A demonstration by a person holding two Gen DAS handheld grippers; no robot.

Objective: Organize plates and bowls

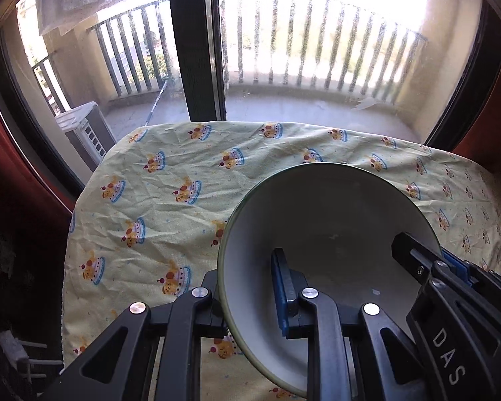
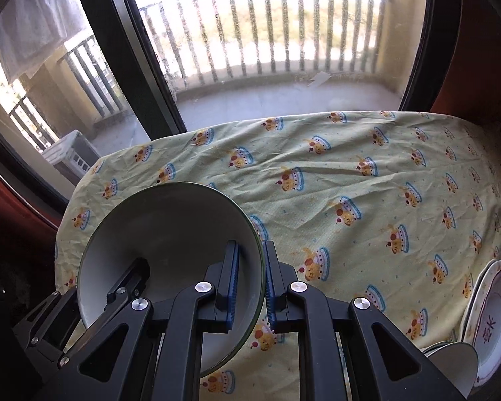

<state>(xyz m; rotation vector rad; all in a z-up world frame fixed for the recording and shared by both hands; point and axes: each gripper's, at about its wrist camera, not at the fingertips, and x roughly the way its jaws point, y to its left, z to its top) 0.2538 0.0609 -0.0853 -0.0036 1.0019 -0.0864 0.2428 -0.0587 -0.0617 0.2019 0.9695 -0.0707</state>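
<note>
Clamped hard on one rim of a white ceramic bowl with a thin green edge [image 2: 170, 234]: right gripper [image 2: 252, 274], blue-padded fingers [image 2: 232, 277] narrow, one inside the wall, one outside. Gripped the opposite rim too, with the left gripper [image 1: 250, 280]: one blue finger pressed against the inner wall, the other hidden behind the bowl, so narrow there as well. Hung tilted between the two, mouth turned toward the cameras, over the near part of the table.

Down at the near right corner in the right wrist view: sat a second white bowl [image 2: 457, 361], partly cut off, just beside a stack of white plates with a red patterned rim [image 2: 494, 317].

Spread under all of it: a wrinkled pale yellow tablecloth printed with little cartoon cakes [image 2: 350, 183], draped over the far edge of the table.

Further back: stood a tall glass door with a dark frame [image 1: 197, 50]. Beyond the glass, showed a bare balcony floor, a white slatted box [image 1: 87, 130] at the left and a railing of upright bars [image 1: 317, 43] against bright daylight.
</note>
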